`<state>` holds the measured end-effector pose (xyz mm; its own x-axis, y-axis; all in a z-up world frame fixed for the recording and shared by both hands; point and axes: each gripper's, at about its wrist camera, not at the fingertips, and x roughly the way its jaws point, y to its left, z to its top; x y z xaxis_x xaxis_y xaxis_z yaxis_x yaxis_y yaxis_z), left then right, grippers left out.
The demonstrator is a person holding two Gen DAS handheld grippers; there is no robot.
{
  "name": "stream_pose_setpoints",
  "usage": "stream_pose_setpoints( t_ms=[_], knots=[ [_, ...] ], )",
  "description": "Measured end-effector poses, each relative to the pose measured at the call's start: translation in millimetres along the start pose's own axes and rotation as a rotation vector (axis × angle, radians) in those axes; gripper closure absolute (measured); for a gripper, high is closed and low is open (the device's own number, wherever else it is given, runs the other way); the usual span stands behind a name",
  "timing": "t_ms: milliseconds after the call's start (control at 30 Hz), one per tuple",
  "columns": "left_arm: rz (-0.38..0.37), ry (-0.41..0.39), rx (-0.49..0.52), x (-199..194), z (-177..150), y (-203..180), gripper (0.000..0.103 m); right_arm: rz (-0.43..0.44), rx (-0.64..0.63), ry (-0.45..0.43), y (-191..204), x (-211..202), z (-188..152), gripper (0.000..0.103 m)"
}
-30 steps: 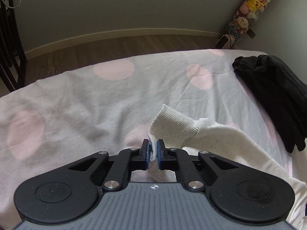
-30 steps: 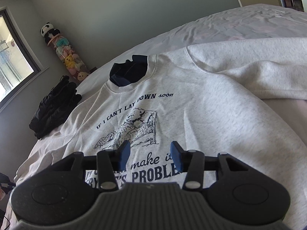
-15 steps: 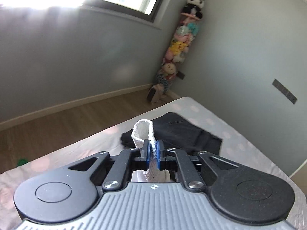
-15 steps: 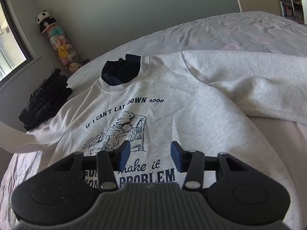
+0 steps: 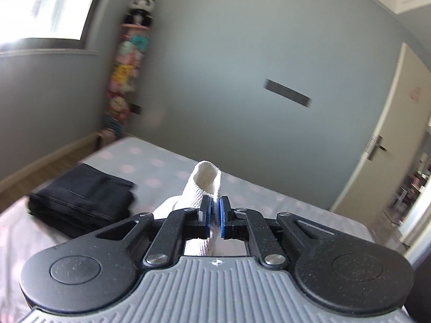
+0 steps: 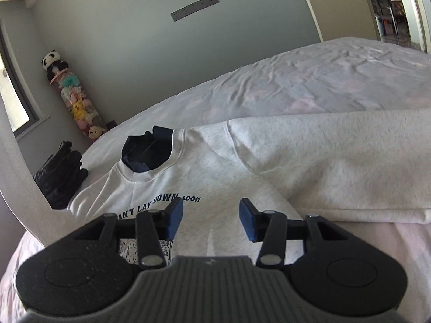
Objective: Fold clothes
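A light grey sweatshirt (image 6: 204, 183) with dark printed lettering lies face up on the bed, its navy-lined collar (image 6: 146, 150) pointing away. My left gripper (image 5: 214, 219) is shut on the ribbed sleeve cuff (image 5: 206, 181), held up above the bed. In the right wrist view that lifted sleeve (image 6: 16, 167) runs as a pale band up the left edge. My right gripper (image 6: 211, 219) hovers open over the sweatshirt's chest, nothing between its fingers. The other sleeve (image 6: 336, 161) lies stretched out to the right.
A folded black garment (image 5: 80, 196) rests on the polka-dot bed cover (image 5: 150, 161) near the far left corner, also visible in the right wrist view as a dark pile (image 6: 60, 172). A stack of plush toys (image 6: 75, 102) stands in the room corner. An open door (image 5: 377, 145) is at right.
My left gripper has swung up and to the right, lifting the cuff off the bed and turning toward the wall. The right gripper crept forward over the chest print.
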<state>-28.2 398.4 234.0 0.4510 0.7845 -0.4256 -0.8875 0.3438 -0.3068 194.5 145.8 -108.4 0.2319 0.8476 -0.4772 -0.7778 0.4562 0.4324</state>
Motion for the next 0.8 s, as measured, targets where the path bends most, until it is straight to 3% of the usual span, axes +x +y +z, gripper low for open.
stream_pose_setpoints(
  t_ms=[200, 467, 700, 733, 800],
  knots=[
    [-0.089, 0.127, 0.066, 57.4, -64.6, -64.1, 0.096, 0.009, 0.023, -0.045, -7.7, -4.5, 8.5, 0.053],
    [-0.162, 0.398, 0.131, 120.1, -174.0, -91.5, 0.096, -0.095, 0.143, -0.054, -42.5, 6.5, 13.0, 0.053],
    [-0.251, 0.607, 0.256, 160.8, -264.6, -116.6, 0.095, -0.092, 0.163, -0.058, -54.9, 23.5, 10.0, 0.053],
    [-0.265, 0.628, 0.262, 164.4, -272.3, -118.9, 0.095, -0.089, 0.163, -0.057, -55.8, 26.0, 9.2, 0.053],
    [-0.28, 0.642, 0.285, 165.0, -280.7, -117.8, 0.082, -0.081, 0.151, -0.057, -55.1, 29.4, 7.5, 0.053]
  ],
)
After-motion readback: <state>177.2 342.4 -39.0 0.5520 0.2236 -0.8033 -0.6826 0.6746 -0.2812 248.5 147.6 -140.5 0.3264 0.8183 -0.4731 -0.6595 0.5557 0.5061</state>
